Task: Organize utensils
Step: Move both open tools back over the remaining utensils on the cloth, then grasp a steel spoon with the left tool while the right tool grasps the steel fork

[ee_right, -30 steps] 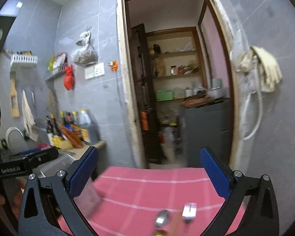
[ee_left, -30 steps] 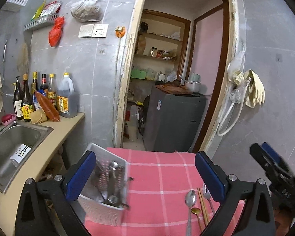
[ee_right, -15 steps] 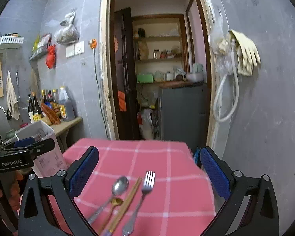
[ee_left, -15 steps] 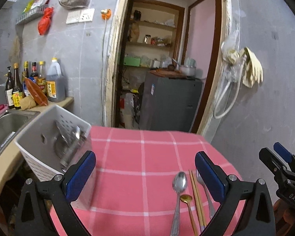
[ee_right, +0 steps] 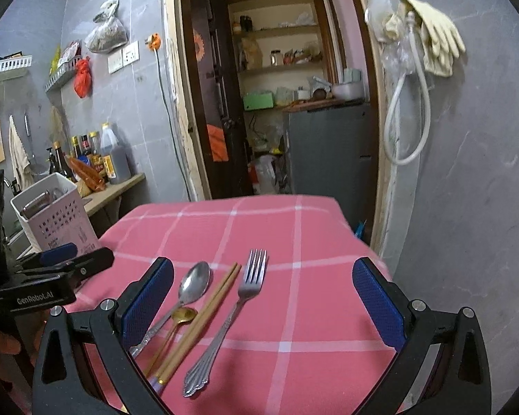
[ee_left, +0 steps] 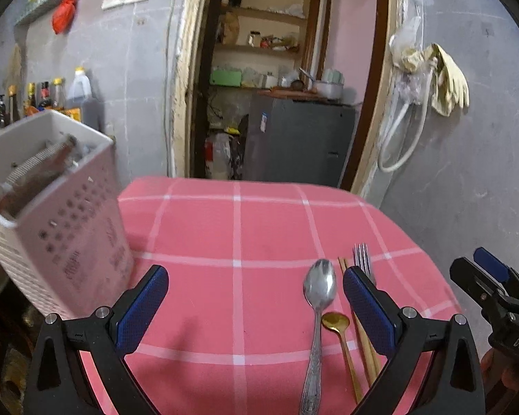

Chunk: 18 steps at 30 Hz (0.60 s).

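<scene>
Pink checked cloth (ee_left: 238,228) over the bench, seen from the left wrist: left claw (ee_left: 256,297) spread wide and empty, low above the fabric. White perforated utensil caddy (ee_left: 52,214) at the left edge, already stocked, blurred. Steel tablespoon (ee_left: 318,297), small gold spoon (ee_left: 335,323), wooden chopsticks (ee_left: 361,339) and fork (ee_left: 362,259) lined up side by side near the right pad. Right claw (ee_left: 491,283) at the far right edge.

From the right wrist: right claw (ee_right: 263,297) likewise spread wide, gripping nothing, poised over the row. Tablespoon (ee_right: 193,287) and gold spoon (ee_right: 183,316) by the left pad, chopsticks (ee_right: 204,314) next, fork (ee_right: 238,307) lying clear toward the middle. Caddy (ee_right: 57,221) well apart to the left, on the cloth's corner; left claw (ee_right: 65,259) between it and the cutlery.

Probably light, rigid and slippery, all four pieces lying flat against soft cloth. Best taken across mid-handle, pads straddling the narrow shank; fork the easiest first pick, standing apart from its neighbours. Chopsticks likely to roll or split unless pinched together.

Compared with half a second back: caddy nearer and larger in the left view, cutlery drawn up between the right claw's pads rather than ahead of them. Both claws as wide apart as before.
</scene>
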Available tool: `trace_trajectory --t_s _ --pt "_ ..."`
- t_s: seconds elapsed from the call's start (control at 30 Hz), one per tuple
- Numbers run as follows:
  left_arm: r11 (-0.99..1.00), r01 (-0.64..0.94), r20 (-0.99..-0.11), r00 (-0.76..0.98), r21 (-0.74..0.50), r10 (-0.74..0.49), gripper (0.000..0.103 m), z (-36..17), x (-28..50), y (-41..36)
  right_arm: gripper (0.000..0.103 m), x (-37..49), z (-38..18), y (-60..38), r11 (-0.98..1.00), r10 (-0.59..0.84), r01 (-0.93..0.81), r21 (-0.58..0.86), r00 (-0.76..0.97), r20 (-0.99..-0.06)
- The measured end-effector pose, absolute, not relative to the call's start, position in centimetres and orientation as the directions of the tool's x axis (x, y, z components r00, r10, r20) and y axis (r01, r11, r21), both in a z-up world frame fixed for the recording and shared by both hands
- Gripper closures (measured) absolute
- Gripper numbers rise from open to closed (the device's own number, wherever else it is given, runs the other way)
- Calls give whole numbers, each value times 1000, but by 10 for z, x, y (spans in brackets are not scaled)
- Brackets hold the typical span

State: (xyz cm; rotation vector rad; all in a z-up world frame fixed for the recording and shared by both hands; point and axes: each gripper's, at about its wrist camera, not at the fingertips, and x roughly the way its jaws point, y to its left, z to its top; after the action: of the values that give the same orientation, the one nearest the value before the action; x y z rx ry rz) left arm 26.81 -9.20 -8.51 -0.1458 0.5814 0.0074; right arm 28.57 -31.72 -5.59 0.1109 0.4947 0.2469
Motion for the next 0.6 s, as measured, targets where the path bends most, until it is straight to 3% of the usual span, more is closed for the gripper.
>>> trace_trajectory --t_s 0.13,0.23,0.3,0.37,0.6 --pt "989 -10 -579 811 -147 -78 1 -98 278 -95 1 299 -67 -319 947 315 -234 221 813 -490" --pt "984 34 -613 778 -174 -135 10 -108 285 -97 3 311 -79 -320 936 345 -237 262 772 -533" --pt "980 55 -636 754 -190 -165 19 -113 292 -99 9 317 -86 -320 931 355 -234 279 754 -552" --pt "974 80 -658 725 -214 -204 27 -119 298 -100 26 325 -95 -318 927 367 -231 297 726 -581" --pt "956 139 -690 666 -258 -283 50 -130 312 -109 47 345 -118 -303 905 418 -233 356 646 -639"
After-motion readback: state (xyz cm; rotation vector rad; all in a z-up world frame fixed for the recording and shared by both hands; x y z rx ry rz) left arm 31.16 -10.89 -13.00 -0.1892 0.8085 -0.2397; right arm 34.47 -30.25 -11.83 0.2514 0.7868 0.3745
